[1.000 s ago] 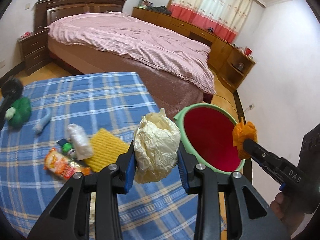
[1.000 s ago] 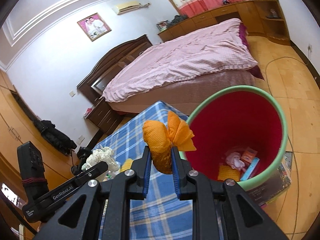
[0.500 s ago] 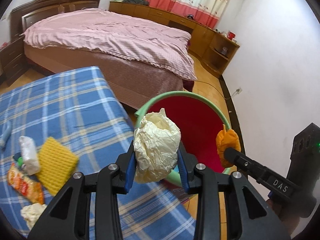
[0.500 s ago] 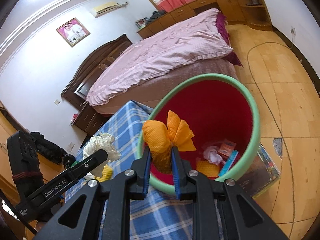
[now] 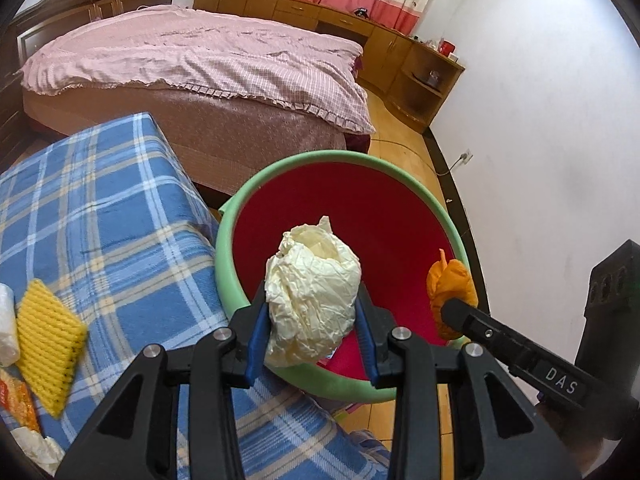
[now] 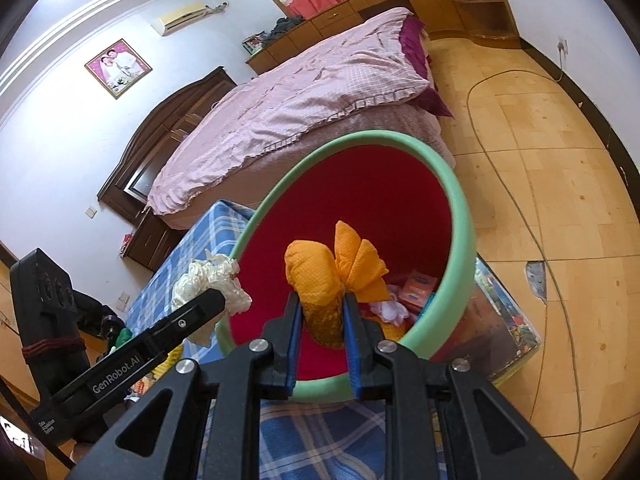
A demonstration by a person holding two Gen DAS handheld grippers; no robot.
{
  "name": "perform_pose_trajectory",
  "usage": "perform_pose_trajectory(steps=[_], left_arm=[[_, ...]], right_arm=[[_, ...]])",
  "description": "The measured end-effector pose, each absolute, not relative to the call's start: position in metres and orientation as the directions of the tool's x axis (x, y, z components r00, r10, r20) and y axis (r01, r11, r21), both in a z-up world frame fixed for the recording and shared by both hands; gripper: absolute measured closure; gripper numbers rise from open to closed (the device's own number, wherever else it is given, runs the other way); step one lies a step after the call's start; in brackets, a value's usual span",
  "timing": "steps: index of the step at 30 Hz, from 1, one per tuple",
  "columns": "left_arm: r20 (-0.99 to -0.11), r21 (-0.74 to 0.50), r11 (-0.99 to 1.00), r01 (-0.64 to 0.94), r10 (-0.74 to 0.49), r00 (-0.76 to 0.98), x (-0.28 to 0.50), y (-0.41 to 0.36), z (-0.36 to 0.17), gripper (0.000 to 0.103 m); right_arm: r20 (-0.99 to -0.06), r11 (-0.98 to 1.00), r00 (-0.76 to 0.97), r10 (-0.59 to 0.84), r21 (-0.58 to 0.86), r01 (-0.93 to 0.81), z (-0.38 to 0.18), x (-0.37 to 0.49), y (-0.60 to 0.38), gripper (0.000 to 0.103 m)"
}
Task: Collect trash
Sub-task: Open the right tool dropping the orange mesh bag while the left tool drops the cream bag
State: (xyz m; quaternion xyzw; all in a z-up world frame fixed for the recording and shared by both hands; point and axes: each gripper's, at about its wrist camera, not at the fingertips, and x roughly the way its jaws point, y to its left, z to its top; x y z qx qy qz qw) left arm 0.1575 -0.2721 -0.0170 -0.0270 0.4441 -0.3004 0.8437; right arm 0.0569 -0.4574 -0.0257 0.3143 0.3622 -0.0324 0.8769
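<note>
Two pieces of trash held over the bin. The crumpled cream paper ball (image 5: 312, 296) is pinched between the blue pads of the left gripper (image 5: 311, 320), whose jaws stand part-way apart, closed on its bulk; the ball hangs over the near rim of the green bin with the red lining (image 5: 320, 160), which stands on the floor against the edge of the table with the blue checked cloth (image 5: 104, 216). The orange cloth wad (image 6: 332, 280) is clamped in the right gripper (image 6: 322, 322), its jaws pressed almost together on the wad's lower end, above the bin's mouth. Compared with a second ago, both grippers have travelled from above the table's edge to over the bin's opening and have dipped lower, so the bin fills more of each view; neither grip has changed. The left wrist view alone shows what lies on the cloth toward the table's left edge: a yellow sponge (image 5: 48, 344), a white wrapper (image 5: 8, 332) and an orange snack packet (image 5: 12, 396). The right wrist view alone shows the bin's bottom with discarded packets and tissue (image 6: 400, 300), and a coloured box (image 6: 504, 320) on the floor touching the bin.
</note>
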Motion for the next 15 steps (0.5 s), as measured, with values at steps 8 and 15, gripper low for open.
perform_pose_trajectory(steps=[8,15], left_arm=[[-0.735,-0.318,0.822,0.472,-0.528,0.425,0.1603,-0.2744,-0.0212,0.053],[-0.73,-0.316,0.83,0.46,-0.522,0.44,0.1598,-0.2698,-0.0173,0.05]], right_arm=[[-0.668,0.799,0.728,0.155,0.519,0.305,-0.0321,0.058,-0.4618,0.077],[-0.67,0.791,0.728,0.144,0.52,0.322,-0.0331,0.0564,-0.4646,0.074]])
